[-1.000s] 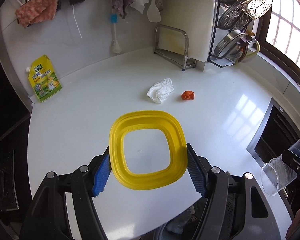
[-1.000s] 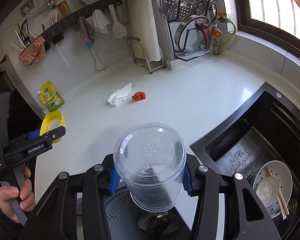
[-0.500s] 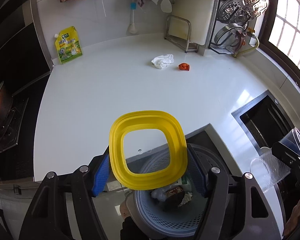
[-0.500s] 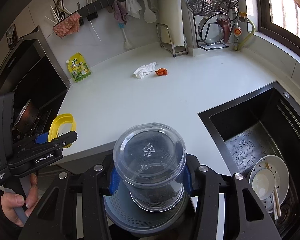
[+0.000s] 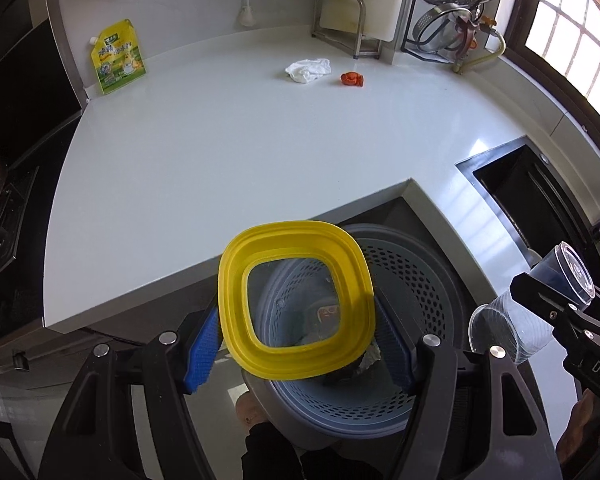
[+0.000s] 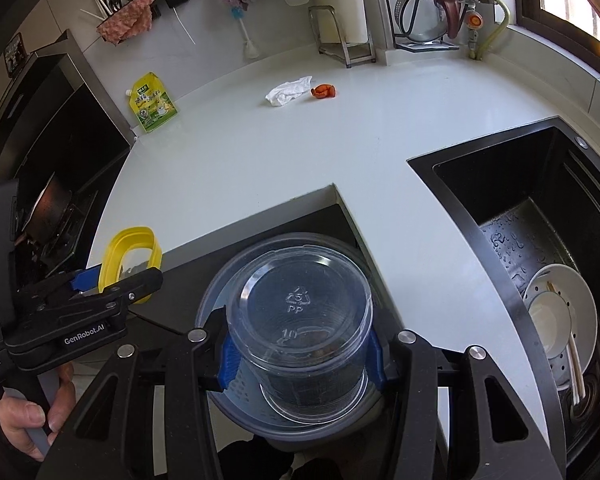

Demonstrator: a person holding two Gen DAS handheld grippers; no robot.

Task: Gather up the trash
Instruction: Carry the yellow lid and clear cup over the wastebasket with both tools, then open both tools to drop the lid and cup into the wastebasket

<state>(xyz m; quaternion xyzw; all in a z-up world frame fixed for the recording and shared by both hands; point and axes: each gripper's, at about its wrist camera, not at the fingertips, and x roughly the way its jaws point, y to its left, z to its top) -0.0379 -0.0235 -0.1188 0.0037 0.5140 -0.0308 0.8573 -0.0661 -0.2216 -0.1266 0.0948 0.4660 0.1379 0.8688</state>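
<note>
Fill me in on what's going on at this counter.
A person is clearing trash with a handheld gripper in each hand. The left gripper is shut on a yellow lid, the right gripper on a clear plastic cup; both hang over the grey perforated bin below the counter edge. Nothing is dropped yet. A crumpled white tissue and an orange scrap lie on the counter.

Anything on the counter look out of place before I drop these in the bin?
Yes: a crumpled white tissue and a small orange scrap lie loose on the white counter near the back wall, apparently trash not yet collected. Nothing looks spilled or damaged.
</note>
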